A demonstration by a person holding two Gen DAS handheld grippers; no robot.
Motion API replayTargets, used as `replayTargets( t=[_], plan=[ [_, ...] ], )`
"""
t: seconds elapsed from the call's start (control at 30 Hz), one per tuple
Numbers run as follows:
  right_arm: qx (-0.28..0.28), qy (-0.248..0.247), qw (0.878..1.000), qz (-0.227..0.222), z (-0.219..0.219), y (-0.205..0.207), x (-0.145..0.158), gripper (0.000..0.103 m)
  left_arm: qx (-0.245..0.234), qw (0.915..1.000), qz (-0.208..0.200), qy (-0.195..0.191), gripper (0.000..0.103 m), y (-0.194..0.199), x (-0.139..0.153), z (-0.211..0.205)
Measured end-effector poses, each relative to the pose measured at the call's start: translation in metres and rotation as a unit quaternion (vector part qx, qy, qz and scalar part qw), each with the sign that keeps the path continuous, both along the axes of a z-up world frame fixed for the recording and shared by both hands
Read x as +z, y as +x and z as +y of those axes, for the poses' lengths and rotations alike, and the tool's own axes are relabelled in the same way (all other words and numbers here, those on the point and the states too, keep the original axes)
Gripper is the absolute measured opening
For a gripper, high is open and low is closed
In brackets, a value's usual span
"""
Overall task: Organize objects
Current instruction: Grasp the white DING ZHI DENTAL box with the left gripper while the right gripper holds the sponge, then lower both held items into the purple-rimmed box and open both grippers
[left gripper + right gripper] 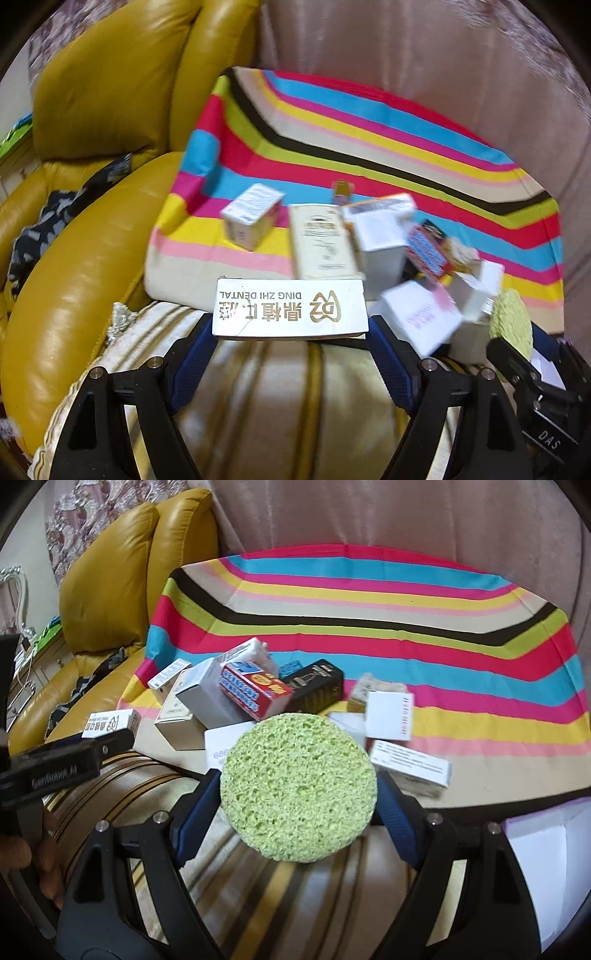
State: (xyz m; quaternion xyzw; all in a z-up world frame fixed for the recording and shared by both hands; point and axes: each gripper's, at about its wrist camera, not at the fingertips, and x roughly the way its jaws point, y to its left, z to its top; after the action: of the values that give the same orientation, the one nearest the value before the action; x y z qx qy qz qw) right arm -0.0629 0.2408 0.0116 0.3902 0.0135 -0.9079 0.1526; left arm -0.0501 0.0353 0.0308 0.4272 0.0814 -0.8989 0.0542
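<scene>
Two grippers are seen, each clamped on one item. A white box printed "DING ZHI DENTAL" (291, 309) is held flat between the blue pads of the left gripper (291, 334), at the near edge of the striped cloth (369, 147). A round green sponge (298, 789) is pinched on its sides by the right gripper (298, 805) and is held above the near edge of the same cloth. Beyond both items, a loose heap of small boxes is spread over the cloth: a red and blue carton (255, 690) is tilted against a grey-white box (210, 698), with a black box (314, 686) just beside it and a white card box (388, 716) to the right. A small white box (253, 216) stands apart at the left of the heap. A yellow leather armchair (103, 110) is seen just beside the cloth on the left.
</scene>
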Motion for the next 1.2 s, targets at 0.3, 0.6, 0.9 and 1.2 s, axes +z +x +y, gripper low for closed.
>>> replayTargets(
  t=[0.3, 0.6, 0.9, 1.2],
  plan=[
    [-0.051, -0.017, 0.998, -0.011, 0.048, 0.021, 0.011, 0.084, -0.080, 0.9968, 0.003, 0.004, 0.082, 0.009, 0.005, 0.058],
    [-0.106, -0.023, 0.994, -0.017, 0.102, 0.043, 0.019, 0.084, -0.180, 0.9836, 0.005, -0.013, 0.082, 0.019, 0.009, 0.130],
    [-0.194, -0.020, 0.980, -0.032, 0.183, 0.064, 0.011, 0.084, -0.269, 0.9626, -0.001, -0.029, 0.082, 0.027, 0.007, 0.202],
    [-0.266, -0.013, 0.963, -0.045, 0.250, 0.082, -0.003, 0.084, -0.345, 0.9375, 0.001, -0.044, 0.082, 0.034, 0.006, 0.271]
  ],
)
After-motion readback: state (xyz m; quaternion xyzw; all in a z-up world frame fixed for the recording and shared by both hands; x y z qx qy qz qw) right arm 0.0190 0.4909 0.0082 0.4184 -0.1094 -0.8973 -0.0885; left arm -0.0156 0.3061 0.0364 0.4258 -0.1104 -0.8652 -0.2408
